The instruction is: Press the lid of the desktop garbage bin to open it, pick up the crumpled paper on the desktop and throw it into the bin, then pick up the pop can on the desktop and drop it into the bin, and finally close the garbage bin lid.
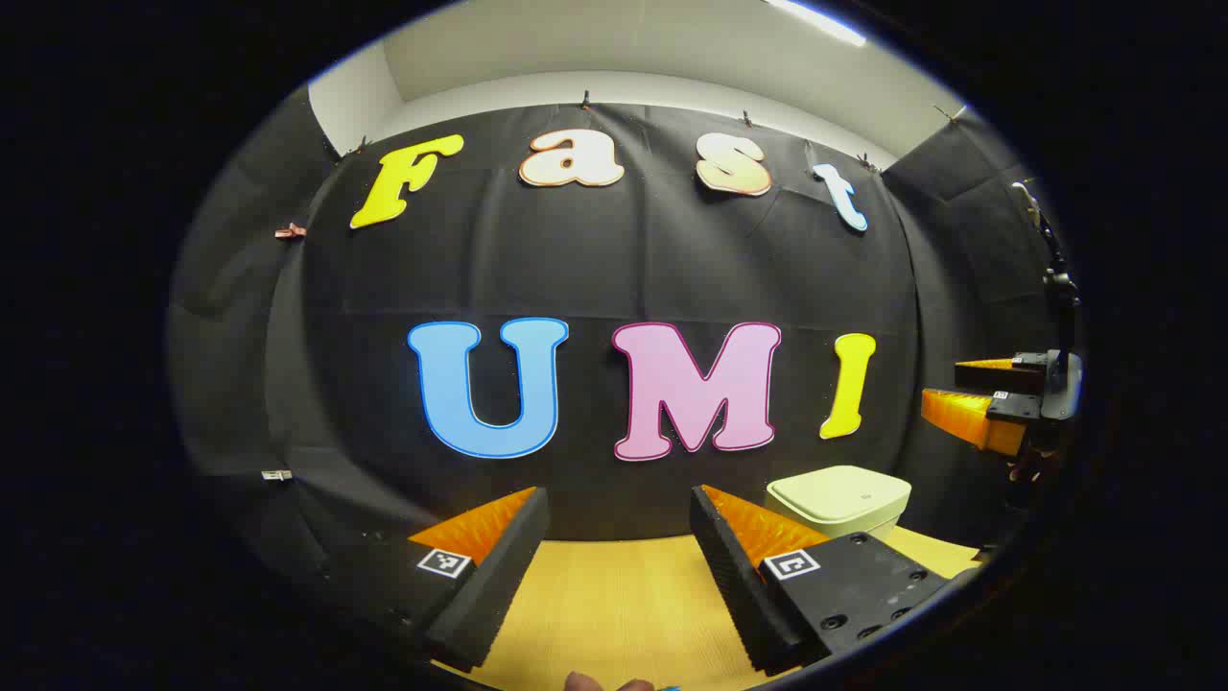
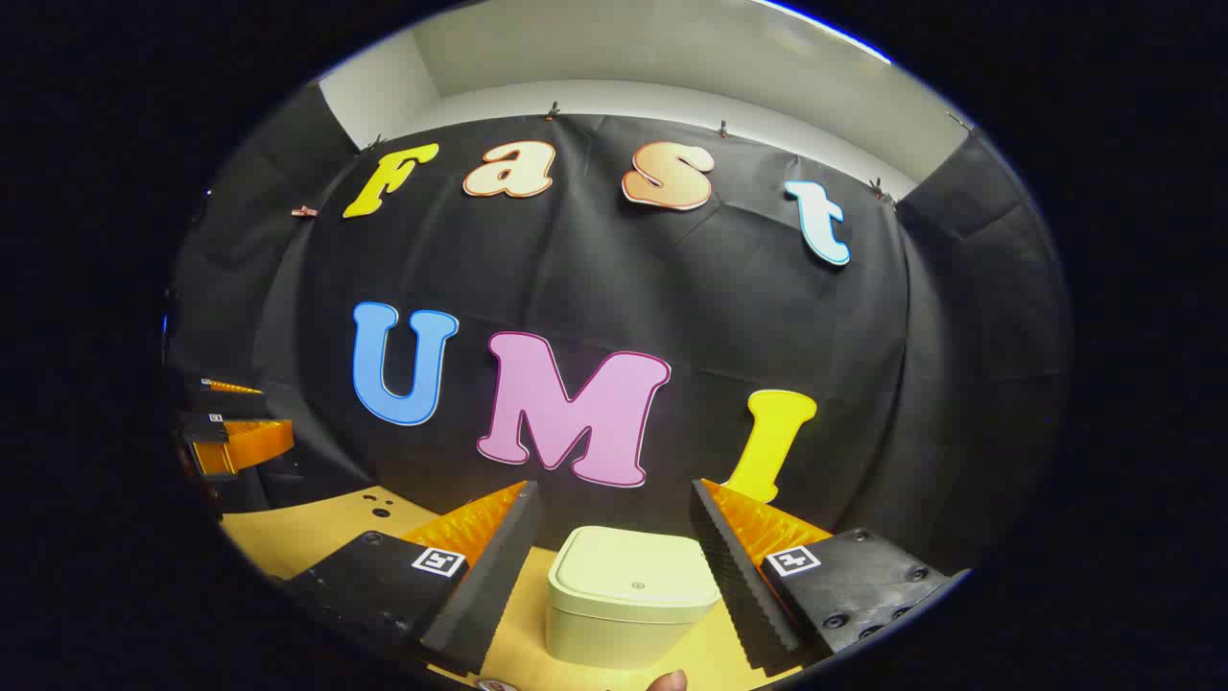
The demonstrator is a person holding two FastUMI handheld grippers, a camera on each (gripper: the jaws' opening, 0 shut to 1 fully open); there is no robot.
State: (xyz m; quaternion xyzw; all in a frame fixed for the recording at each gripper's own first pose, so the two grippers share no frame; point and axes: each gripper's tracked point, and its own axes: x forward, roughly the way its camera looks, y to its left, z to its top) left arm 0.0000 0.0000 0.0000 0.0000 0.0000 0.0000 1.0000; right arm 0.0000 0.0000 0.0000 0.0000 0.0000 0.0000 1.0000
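On the table [image 2: 317, 533] | pale square bin [image 2: 628, 595] | lid [image 2: 633, 568] closed

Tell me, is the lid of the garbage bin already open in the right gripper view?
No, the lid lies flat and closed on the garbage bin, between the open right gripper fingers.

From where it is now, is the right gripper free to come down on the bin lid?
Probably yes. The right gripper is open, and the bin sits straight ahead between its fingers, lid shut, nothing over it. The left gripper is well off to the side.
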